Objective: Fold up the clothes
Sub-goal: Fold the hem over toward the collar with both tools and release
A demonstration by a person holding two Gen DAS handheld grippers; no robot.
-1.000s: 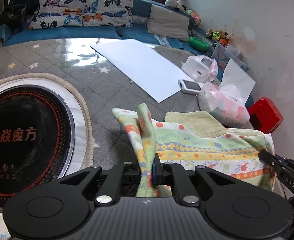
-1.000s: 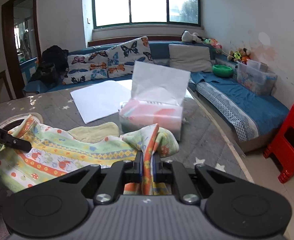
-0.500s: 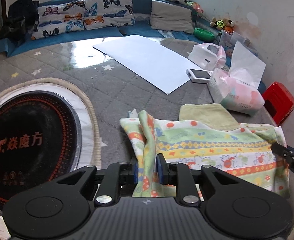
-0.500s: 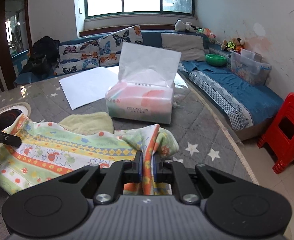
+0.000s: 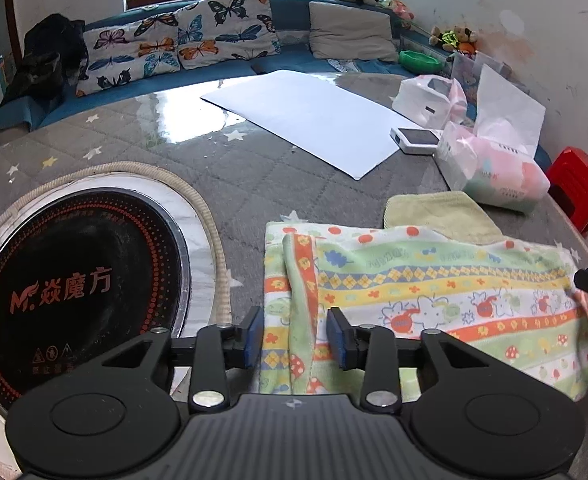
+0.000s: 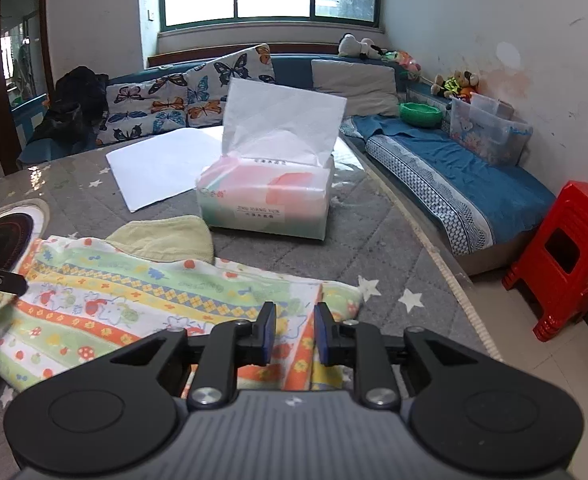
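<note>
Half a second ago both grippers were pinching raised ridges of the soft, colourfully printed terry cloth [image 5: 433, 292]; now both are standing spread, and the fabric is lying flatter on the grey quilted star-patterned table cover [image 5: 254, 176]. The left gripper [image 5: 295, 336] is straddling a loose lengthwise fold along the cloth's left edge, its blue pads clear of it on either side. The right gripper [image 6: 293, 334] is hanging parted over the cloth's right corner, a shallow crease lying between its pads. The cloth is stretching between the two grippers as a broad striped rectangle, its far edge overlapping a plain pale-green square washcloth [image 5: 441, 216]. Just beyond that, a soft plastic-wrapped tissue pack [image 6: 264, 200] is sitting with one sheet standing up. A flat white sheet [image 5: 313, 120] is lying farther back. To the left, a round black glass induction hob [image 5: 74, 288] is sitting well apart from the cloth, with bare cover between them.
</note>
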